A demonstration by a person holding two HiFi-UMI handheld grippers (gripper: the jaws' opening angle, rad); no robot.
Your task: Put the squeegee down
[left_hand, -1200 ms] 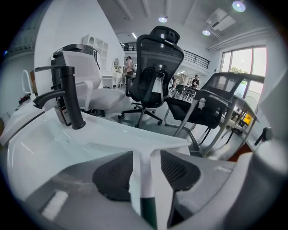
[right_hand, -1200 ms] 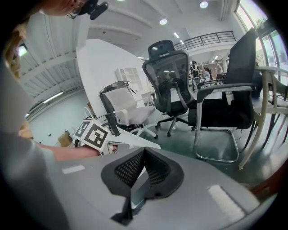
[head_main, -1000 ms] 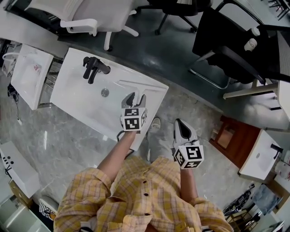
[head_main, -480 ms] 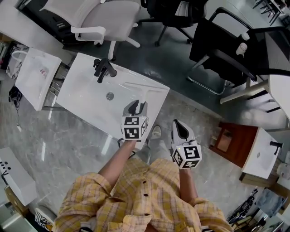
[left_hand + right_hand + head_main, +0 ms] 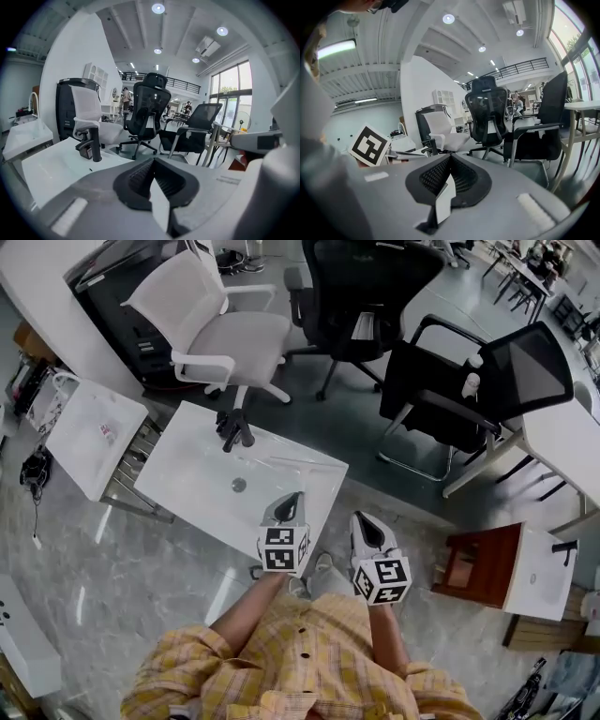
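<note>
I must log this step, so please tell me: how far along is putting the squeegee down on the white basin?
Done, it seems: the squeegee lies on top of the white basin, free of both grippers. In hand: nothing. The left gripper has just closed its jaws with nothing between them, and the right gripper is shut and empty too. Left: nothing visible for this task.

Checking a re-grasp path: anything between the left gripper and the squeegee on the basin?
Nothing visible. The squeegee lies on the white basin, right of the drain. The left gripper hangs just short of it, fingers just closed on nothing. The black faucet stands at the far edge, off that line.
</note>
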